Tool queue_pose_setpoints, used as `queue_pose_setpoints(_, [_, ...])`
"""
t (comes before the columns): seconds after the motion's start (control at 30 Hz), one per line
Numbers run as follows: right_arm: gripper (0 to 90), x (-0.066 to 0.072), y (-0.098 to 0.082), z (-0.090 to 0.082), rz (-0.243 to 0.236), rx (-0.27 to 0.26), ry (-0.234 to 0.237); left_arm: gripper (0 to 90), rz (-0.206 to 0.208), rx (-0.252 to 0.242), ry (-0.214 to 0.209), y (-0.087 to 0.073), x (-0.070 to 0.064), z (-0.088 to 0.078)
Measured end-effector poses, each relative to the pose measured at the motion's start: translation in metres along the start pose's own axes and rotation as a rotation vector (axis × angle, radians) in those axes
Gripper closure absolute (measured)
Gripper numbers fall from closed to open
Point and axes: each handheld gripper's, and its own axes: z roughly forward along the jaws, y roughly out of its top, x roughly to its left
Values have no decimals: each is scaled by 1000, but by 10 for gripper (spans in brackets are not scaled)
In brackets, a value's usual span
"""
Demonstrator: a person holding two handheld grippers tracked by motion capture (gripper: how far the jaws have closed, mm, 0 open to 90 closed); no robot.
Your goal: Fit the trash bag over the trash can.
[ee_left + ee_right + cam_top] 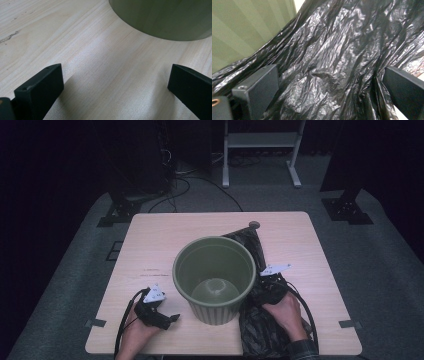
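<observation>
Lying crumpled on the pale wooden counter (150, 235), the black plastic bin bag (257, 320) stretches from the frame's lower right up behind the ribbed olive-green plastic waste bin (215, 277), touching its right wall. The bin stands upright at centre frame, empty and unlined, so lining it looks hardly begun: the bag has yet to be lifted, opened and drawn over the rim. The right hand-held gripper (267, 282) hovers over the bag just right of the bin, jaws spread wide with crinkled plastic between them but not pinched. The left hand-held gripper (167, 319) rests at lower left, jaws apart over bare wood, near the bin's base.
</observation>
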Motion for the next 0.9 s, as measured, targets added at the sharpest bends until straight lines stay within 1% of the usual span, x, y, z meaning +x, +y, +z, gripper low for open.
queue_pose_setpoints(0.13, [30, 7, 2, 6, -29, 10, -34, 0, 1, 1, 0, 0, 0, 0])
queue_pose_setpoints(0.17, [52, 9, 3, 6, -45, 14, -47, 0, 1, 1, 0, 0, 0, 0])
queue_pose_setpoints(0.2, [80, 11, 3, 6, -66, 21, -71, 0, 1, 1, 0, 0, 0, 0])
queue_pose_setpoints(0.23, [124, 11, 3, 5, -63, 16, -73, 0, 1, 0, 0, 0, 0, 0])
queue_pose_setpoints(0.3, [218, 10, 3, 2, -56, 14, -79, 0, 1, 0, 0, 0, 0, 0])
queue_pose_setpoints(0.33, [306, 10, 3, 0, -54, 14, -82, 0, 1, 0, 0, 0, 0, 0])
queue_pose_setpoints(0.37, [430, 10, 3, -2, -54, 14, -81, 0, 1, 0, 0, 0, 0, 0])
queue_pose_setpoints(0.4, [486, 9, 3, -4, -54, 16, -77, 0, 1, 0, 0, 0, 0, 0])
queue_pose_setpoints(0.47, [635, 7, 1, -8, -49, 18, -75, 0, 1, 0, 0, 0, 0, 0])
queue_pose_setpoints(0.57, [807, 5, 0, -12, -49, 26, -59, 0, 1, 0, 0, 0, 0, 0])
queue_pose_setpoints(0.6, [843, 5, -1, -13, -50, 28, -47, 0, 1, 0, 0, 0, 0, 0])
queue_pose_setpoints(0.67, [874, 4, -3, -14, -48, 30, -29, 0, 1, 0, 0, 0, 0, 0])
queue_pose_setpoints(0.77, [877, 0, -5, -18, -35, 35, 16, 0, 1, 1, 0, 0, 0, 0])
queue_pose_setpoints(0.83, [878, 0, -6, -20, -35, 37, 35, 0, 1, 1, 0, 0, 0, 0])
queue_pose_setpoints(0.9, [879, 0, -6, -22, -40, 32, 40, 0, 1, 0, 0, 0, 0, 0])
